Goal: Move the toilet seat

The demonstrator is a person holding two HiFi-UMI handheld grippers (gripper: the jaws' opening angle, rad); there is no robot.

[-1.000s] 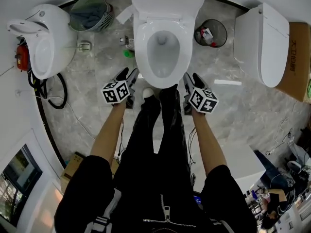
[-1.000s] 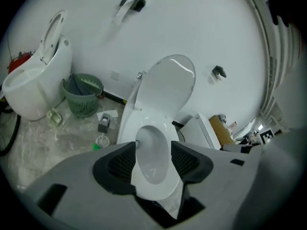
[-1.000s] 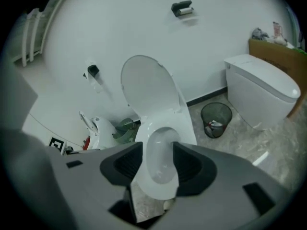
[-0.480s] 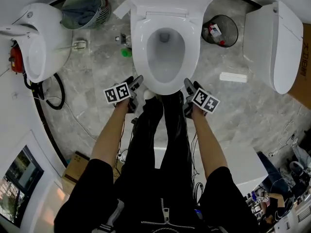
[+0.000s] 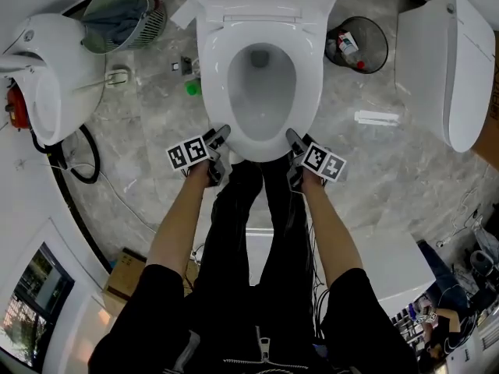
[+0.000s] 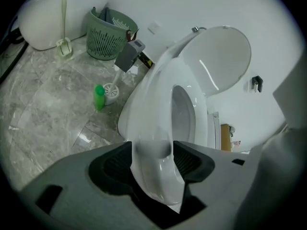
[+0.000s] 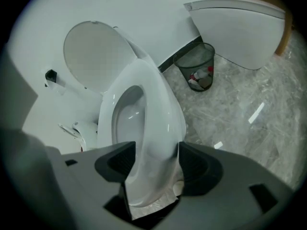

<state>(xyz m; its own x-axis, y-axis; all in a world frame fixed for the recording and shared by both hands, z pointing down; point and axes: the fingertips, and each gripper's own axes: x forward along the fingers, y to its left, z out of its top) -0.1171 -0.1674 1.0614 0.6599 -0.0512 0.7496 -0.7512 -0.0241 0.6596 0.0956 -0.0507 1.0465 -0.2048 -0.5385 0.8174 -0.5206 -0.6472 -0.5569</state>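
**A:** Where's the seat?

**B:** The toilet seat [image 5: 212, 76] is down flat on the bowl, mid-floor, in the far half of the head view. The lid [image 6: 221, 56] is up and leans back at the far end.

**A:** Grippers?

**B:** Both are at the seat's near end and angled down. The left gripper [image 5: 221, 134] is on the near-left curve of the rim. The right gripper [image 5: 291, 136] is on the near-right curve, so they mirror each other.

**A:** Fingers?

**B:** Left jaws are wide and have just been opening. In the left gripper view the seat rim runs between the pads and fills most of the gap. It's close to both pads, but I see no clear squeeze.

**A:** Right?

**B:** Same. Its jaws are wide and just been opening, with the rim edge between the pads. Nothing shows them pressing on it.

**A:** Surroundings?

**B:** Grey marble floor [image 5: 148, 154]. There's a green bottle [image 5: 192, 89] just left of the bowl and a green basket [image 5: 117, 14] far left. A wire bin [image 5: 357, 44] with rubbish in it stands far right. The person's black-trousered legs [image 5: 249, 232] are at the near end of the bowl, between the two arms.
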